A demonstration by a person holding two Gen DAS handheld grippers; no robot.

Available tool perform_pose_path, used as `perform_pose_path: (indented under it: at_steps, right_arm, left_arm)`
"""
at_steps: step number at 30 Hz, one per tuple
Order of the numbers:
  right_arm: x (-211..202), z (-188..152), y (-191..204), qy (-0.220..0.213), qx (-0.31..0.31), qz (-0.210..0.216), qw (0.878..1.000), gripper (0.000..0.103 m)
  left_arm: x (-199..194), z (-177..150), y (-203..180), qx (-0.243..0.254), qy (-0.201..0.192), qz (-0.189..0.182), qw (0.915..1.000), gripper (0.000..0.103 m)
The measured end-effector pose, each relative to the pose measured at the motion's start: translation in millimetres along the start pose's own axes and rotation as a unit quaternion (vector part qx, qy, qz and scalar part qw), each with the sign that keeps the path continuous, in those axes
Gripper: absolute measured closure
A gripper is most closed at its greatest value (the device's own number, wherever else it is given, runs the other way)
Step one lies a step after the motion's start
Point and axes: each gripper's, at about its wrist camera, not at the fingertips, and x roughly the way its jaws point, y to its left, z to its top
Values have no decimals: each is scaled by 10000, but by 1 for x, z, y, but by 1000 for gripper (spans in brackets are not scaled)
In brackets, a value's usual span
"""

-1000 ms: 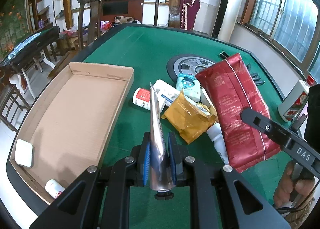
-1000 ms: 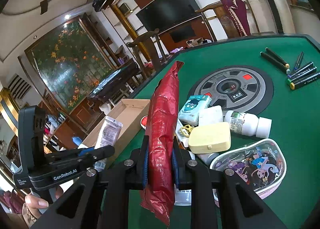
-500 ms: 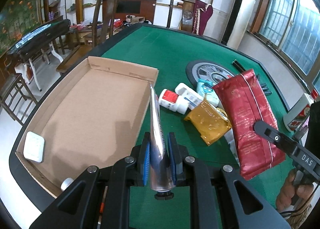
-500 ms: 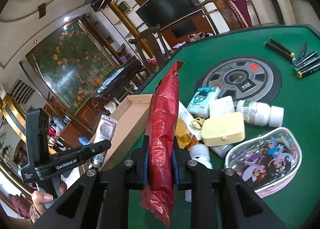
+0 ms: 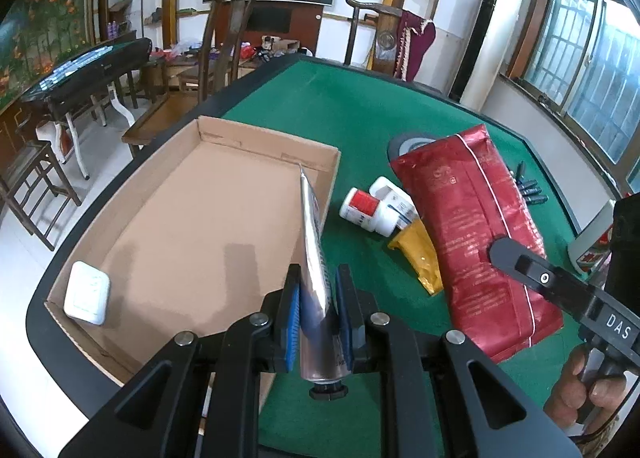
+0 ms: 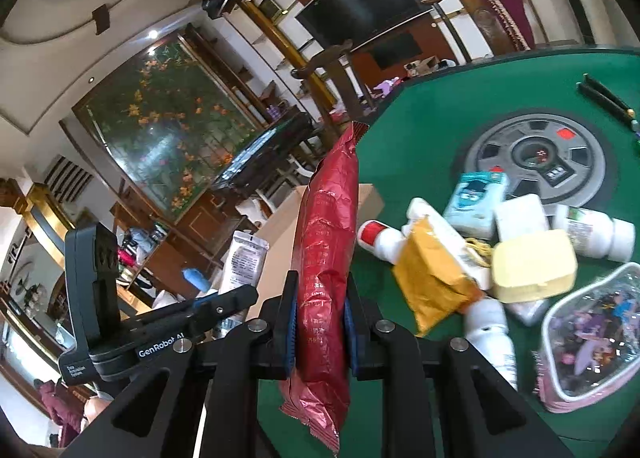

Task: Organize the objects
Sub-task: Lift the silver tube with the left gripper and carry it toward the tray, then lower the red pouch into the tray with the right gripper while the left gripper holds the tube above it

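Silver squeeze tube (image 5: 314, 258): we are clenching it in left tongs (image 5: 318, 318) above brown cardboard box (image 5: 192, 217); right tongs (image 6: 320, 322) are gripping crinkled red foil bag (image 6: 326, 258) over green surface (image 5: 352, 113).

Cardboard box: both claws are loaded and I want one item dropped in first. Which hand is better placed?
Left. Its claw holds the tube at the cardboard box edge; the right claw, with the red bag, looks farther off.
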Motion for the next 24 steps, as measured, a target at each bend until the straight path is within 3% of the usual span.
perform_pose_path:
  at_steps: [11, 24]
  right_arm:
    - [20, -3, 16, 142, 2, 123, 9998, 82]
    - [29, -1, 21, 238, 21, 78, 9997, 82]
  left_arm:
    - [-18, -6, 33, -330, -184, 138, 9992, 87]
    - [-5, -7, 49, -449, -53, 147, 9989, 87]
